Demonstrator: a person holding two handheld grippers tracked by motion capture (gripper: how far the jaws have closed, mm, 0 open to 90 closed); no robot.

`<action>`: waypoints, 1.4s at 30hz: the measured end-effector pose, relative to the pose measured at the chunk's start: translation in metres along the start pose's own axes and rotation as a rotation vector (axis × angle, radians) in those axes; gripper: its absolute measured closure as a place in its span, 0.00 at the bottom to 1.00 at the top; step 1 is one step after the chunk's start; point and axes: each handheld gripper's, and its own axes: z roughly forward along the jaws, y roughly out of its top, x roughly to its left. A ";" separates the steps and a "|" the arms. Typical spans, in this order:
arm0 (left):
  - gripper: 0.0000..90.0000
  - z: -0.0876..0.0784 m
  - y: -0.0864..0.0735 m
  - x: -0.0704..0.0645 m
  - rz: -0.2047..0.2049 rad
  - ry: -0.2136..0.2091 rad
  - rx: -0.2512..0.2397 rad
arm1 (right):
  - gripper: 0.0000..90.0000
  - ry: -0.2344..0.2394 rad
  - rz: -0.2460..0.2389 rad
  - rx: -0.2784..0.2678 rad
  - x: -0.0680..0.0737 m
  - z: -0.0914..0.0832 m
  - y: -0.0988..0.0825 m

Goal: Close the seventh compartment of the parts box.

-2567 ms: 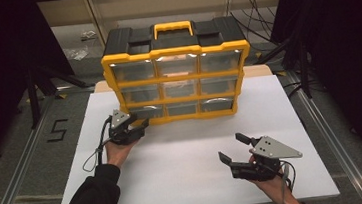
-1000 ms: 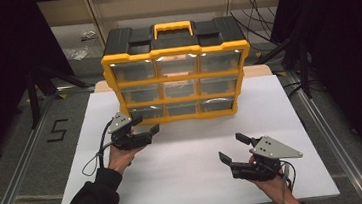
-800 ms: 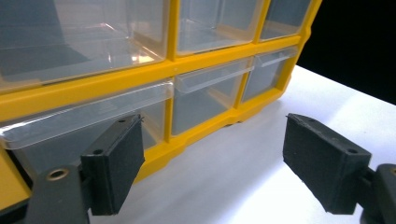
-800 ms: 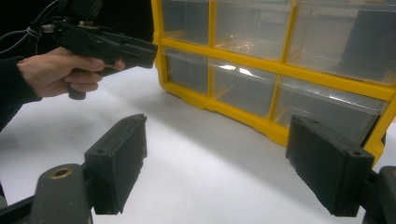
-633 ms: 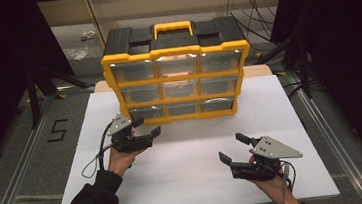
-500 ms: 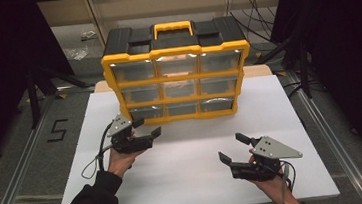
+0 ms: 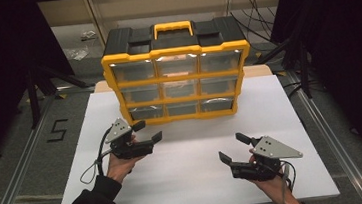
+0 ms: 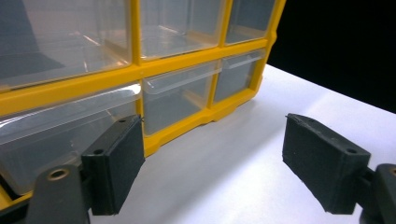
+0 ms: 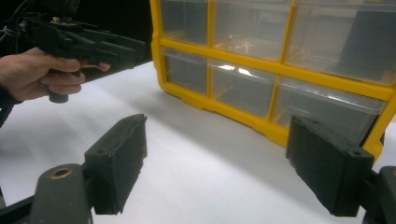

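Organizer (image 7: 177, 74): I see it upright at the surface's (image 7: 190, 171) far middle, drawers facing me.
Left claw (image 7: 147, 131): spread, empty, just before the organizer's bottom-left drawer (image 8: 60, 135); nearer.
Right claw (image 7: 232, 148): spread, empty, well short of the organizer.

Legible marking: single digit "5" (image 7: 57, 130), dark on grey floor (image 7: 17, 148), left of white bench (image 7: 186, 182). No readable label or brand on yellow drawer organiser (image 7: 176, 77). Nothing else legible.
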 end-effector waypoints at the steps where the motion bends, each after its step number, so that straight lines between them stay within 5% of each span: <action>1: 0.22 -0.001 0.000 -0.001 0.001 -0.003 -0.001 | 0.24 0.000 0.000 -0.001 0.000 0.000 0.000; 12: 0.22 -0.006 -0.004 -0.014 0.012 -0.046 0.009 | 0.24 0.002 -0.001 -0.005 0.000 0.000 0.000; 33: 0.22 -0.022 -0.006 -0.029 0.053 -0.076 -0.050 | 0.24 0.010 0.019 -0.002 -0.001 0.000 0.000; 42: 0.22 -0.027 -0.009 -0.032 0.018 -0.084 -0.067 | 0.24 0.008 0.018 -0.001 -0.001 0.000 0.000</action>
